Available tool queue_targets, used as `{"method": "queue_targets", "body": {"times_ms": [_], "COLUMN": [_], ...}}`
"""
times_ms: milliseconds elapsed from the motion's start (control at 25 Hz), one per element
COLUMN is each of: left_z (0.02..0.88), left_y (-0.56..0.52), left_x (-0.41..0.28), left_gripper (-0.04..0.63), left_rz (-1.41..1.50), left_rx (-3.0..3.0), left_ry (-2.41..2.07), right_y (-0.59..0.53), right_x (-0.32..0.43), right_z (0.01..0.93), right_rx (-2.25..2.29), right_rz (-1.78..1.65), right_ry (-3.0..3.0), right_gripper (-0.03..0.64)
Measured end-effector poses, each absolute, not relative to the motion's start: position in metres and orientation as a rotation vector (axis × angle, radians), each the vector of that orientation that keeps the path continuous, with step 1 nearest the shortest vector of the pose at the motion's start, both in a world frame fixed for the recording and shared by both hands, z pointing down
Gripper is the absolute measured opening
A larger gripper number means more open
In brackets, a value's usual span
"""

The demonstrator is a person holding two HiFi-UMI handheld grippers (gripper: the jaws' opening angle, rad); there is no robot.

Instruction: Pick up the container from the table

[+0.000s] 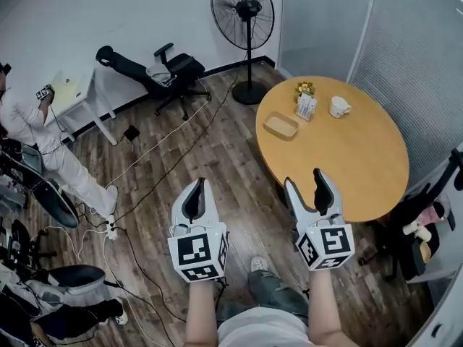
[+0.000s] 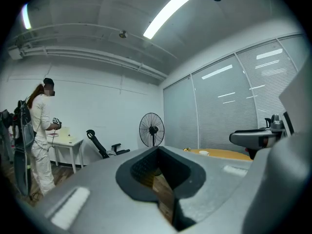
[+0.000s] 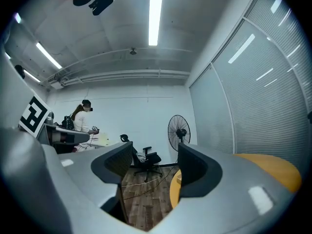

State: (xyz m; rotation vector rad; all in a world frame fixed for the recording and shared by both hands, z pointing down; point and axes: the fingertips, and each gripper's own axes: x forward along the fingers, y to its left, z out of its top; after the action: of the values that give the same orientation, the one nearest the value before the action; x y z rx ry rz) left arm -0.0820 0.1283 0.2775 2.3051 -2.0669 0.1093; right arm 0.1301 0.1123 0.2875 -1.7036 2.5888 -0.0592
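Observation:
The container [image 1: 281, 125] is a shallow tan tray on the near-left part of the round wooden table [image 1: 362, 165]. A white cup [image 1: 338, 107] and a small card with flowers [image 1: 306, 105] stand just behind it. My left gripper [image 1: 197, 186] hangs over the wooden floor left of the table, jaws shut and empty; in its own view the left gripper [image 2: 158, 149] shows its tips meeting. My right gripper [image 1: 304, 179] is held at the table's near edge, open and empty, well short of the tray. In its own view the right gripper [image 3: 155, 152] has floor and table edge [image 3: 174, 194] between the jaws.
A standing fan [image 1: 244, 13] is beyond the table. A tipped office chair [image 1: 170, 74] lies by the far wall. A person [image 1: 29, 129] stands at a white desk [image 1: 76, 92] on the left. Cables and a power strip [image 1: 110, 230] cross the floor. A chair with bags [image 1: 423, 226] stands right of the table.

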Motion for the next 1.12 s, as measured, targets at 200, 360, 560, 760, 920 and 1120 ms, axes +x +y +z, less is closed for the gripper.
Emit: {"method": "queue_targets", "body": {"times_ms": [200,360,560,760,920,1120], "left_z": [0.278,0.279,0.286,0.289,0.294,0.301], "left_y": [0.076,0.049,0.021,-0.005,-0.029,-0.072], "left_x": [-0.075,-0.072,-0.067,-0.073,-0.083,-0.093], "left_gripper": [0.002,0.002,0.002,0.002,0.002,0.002], "left_rz": [0.104,0.108,0.144,0.159,0.152,0.159], "left_rx": [2.266,2.244,2.214,2.199,2.191,2.211], "left_ry": [-2.108,-2.134,-2.138,-2.138,-2.127,-2.092], "right_y": [0.053,0.018,-0.014,-0.044,-0.068,-0.107], "right_x": [0.140,0.147,0.154,0.151,0.143,0.134], "right_z": [0.289,0.291,0.299,0.304,0.311,0.318], "right_rx": [-1.679,-1.669,-1.666,-1.669,-1.692,-1.732], "right_rz": [-0.048,-0.052,-0.078,-0.109,-0.123,-0.134], "right_ry": [2.621,2.635,2.655,2.653,2.661,2.649], "right_gripper": [0.298,0.298,0.298,0.298,0.298,0.298]}}
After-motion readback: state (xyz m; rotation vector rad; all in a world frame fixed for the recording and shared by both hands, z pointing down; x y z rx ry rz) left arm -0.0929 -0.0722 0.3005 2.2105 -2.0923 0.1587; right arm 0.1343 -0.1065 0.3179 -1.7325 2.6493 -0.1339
